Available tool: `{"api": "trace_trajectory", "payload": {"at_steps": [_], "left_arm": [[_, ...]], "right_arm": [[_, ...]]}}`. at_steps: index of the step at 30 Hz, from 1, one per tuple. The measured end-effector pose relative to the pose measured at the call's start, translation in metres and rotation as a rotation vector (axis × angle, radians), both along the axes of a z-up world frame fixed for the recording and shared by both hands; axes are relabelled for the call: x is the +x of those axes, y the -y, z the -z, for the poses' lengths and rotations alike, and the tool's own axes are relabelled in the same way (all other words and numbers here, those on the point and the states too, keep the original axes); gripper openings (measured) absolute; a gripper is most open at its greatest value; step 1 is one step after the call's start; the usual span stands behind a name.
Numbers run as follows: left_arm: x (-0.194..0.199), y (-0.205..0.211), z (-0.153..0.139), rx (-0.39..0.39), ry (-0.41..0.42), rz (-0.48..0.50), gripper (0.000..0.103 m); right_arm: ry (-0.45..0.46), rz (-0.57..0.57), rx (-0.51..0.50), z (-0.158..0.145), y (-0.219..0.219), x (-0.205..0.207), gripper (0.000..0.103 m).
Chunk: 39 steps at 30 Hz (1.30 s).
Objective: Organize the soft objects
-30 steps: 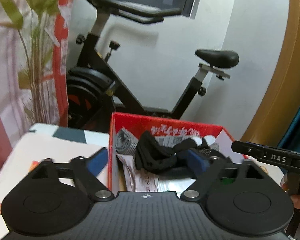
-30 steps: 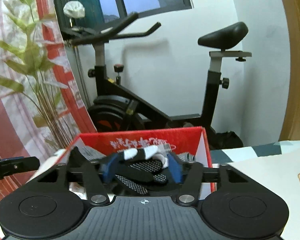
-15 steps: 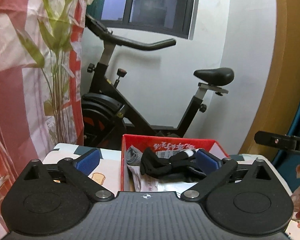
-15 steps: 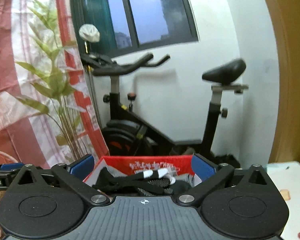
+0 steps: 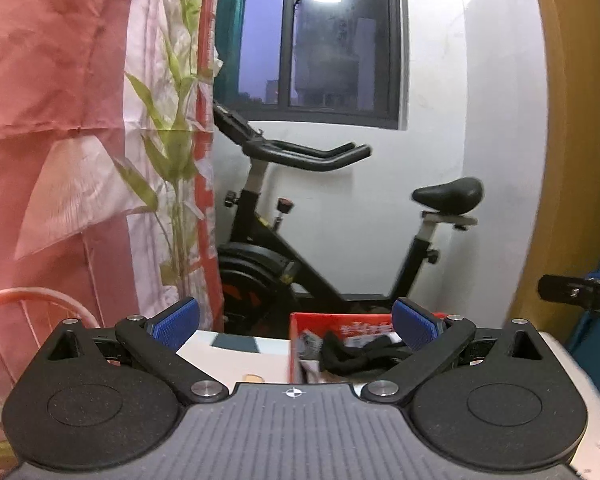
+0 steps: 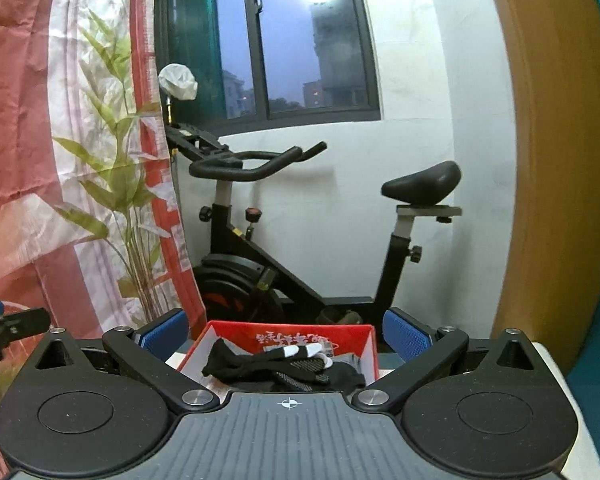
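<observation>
Both grippers, left (image 5: 296,326) and right (image 6: 286,330), gape wide, holding nothing. Socks (image 6: 284,364) lie in a red box (image 6: 276,334) on the table (image 5: 236,356); a bike (image 6: 260,256) stands by the wall.

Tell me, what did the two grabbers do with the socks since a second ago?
Both let go. The left gripper and right gripper had their fingers closed around the black socks; now both are wide open and have pulled up and back from the red box. The socks stayed in the box, and the exercise bike has not moved.
</observation>
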State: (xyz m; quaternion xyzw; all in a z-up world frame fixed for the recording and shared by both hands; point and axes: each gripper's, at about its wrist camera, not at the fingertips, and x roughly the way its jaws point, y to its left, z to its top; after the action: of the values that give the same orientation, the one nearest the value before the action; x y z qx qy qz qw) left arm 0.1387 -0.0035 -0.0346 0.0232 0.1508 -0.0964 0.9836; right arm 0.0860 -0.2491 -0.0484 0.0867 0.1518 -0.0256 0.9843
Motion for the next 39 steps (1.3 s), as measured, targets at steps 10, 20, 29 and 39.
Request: {"api": "trace_trajectory", "payload": {"at_steps": [10, 20, 29, 39], "left_arm": [[-0.072, -0.013, -0.045, 0.025, 0.065, -0.006, 0.103], [-0.109, -0.012, -0.060, 0.024, 0.093, -0.044, 0.103], [-0.125, -0.006, -0.055, 0.047, 0.095, -0.062, 0.103], [-0.127, -0.010, -0.056, 0.036, 0.094, -0.083, 0.103]], "right_arm": [[0.044, 0.029, -0.024, -0.041, -0.023, -0.071, 0.103], [0.073, 0.000, -0.051, -0.059, -0.042, -0.107, 0.103], [0.073, -0.007, -0.048, -0.058, -0.044, -0.122, 0.103], [0.062, -0.004, -0.043, -0.054, -0.043, -0.118, 0.103]]}}
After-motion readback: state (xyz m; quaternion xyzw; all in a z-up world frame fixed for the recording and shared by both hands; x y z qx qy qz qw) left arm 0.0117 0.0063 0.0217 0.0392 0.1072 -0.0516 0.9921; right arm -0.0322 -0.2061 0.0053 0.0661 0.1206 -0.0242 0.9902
